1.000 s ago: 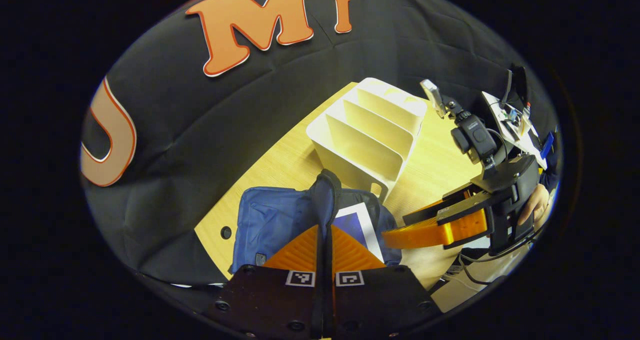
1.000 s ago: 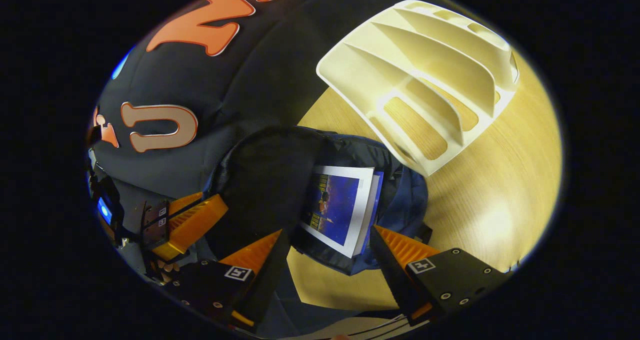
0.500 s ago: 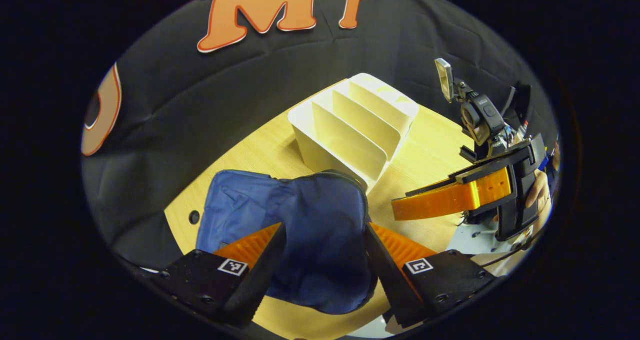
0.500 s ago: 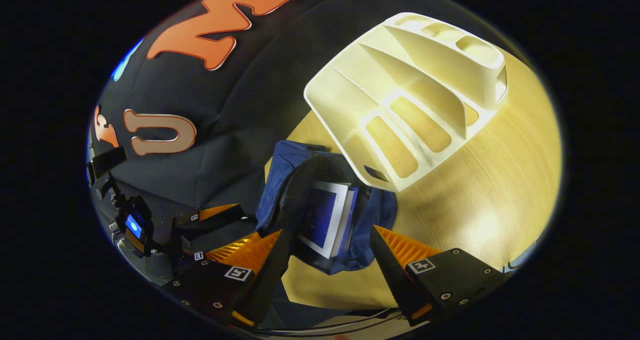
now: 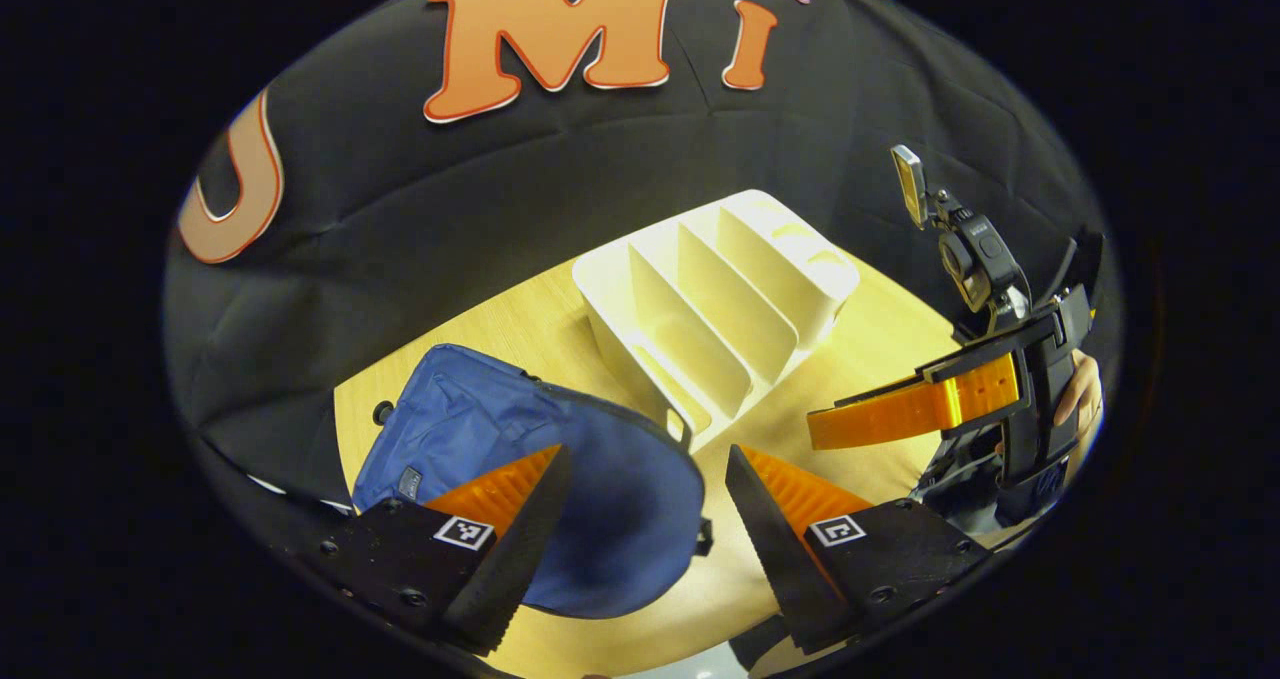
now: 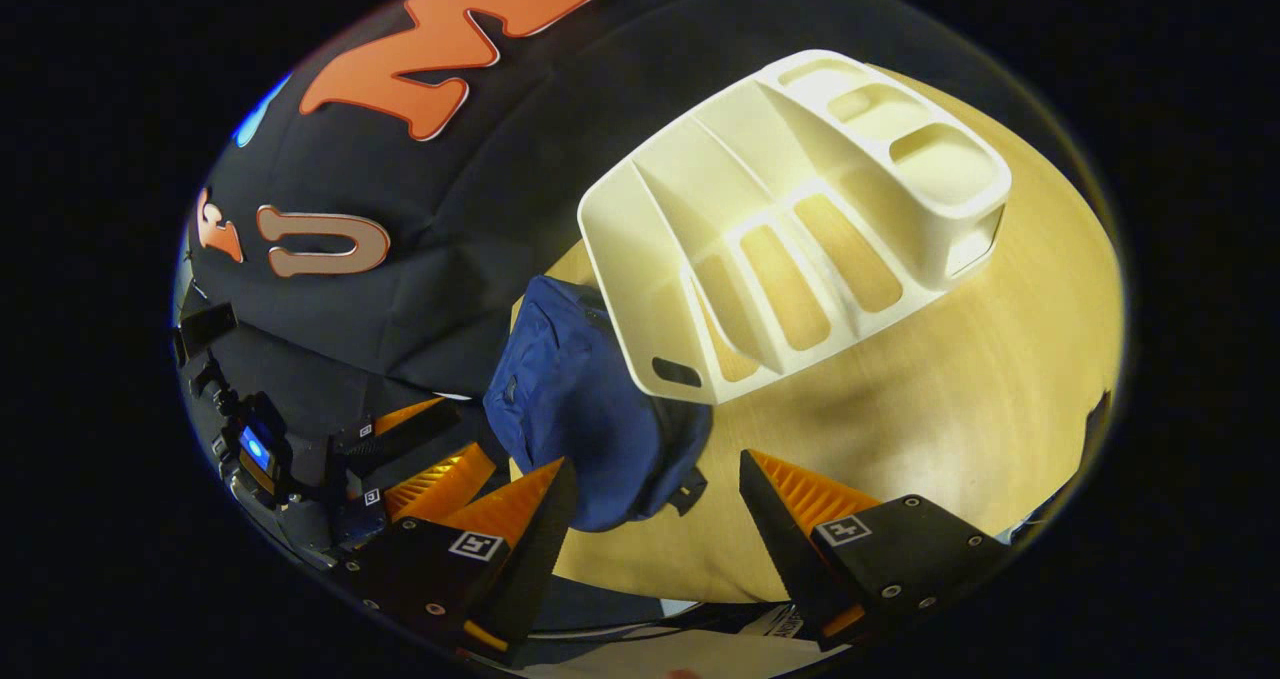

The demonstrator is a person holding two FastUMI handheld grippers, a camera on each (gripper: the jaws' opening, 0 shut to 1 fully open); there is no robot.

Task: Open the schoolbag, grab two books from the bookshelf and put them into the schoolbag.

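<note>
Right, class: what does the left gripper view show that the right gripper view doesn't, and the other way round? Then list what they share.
Left gripper view: the right gripper seen side-on, the hand holding it, and a round hole in the table.
Right gripper view: the left gripper at lower left, with a lit blue screen behind it.
Shared: the blue schoolbag lying beside the white bookshelf, whose slots hold no books, on the wooden table, and each camera's own fingers standing open.

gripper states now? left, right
Left gripper: open, holding nothing, above the blue fabric schoolbag.
Right gripper: open, holding nothing.
</note>
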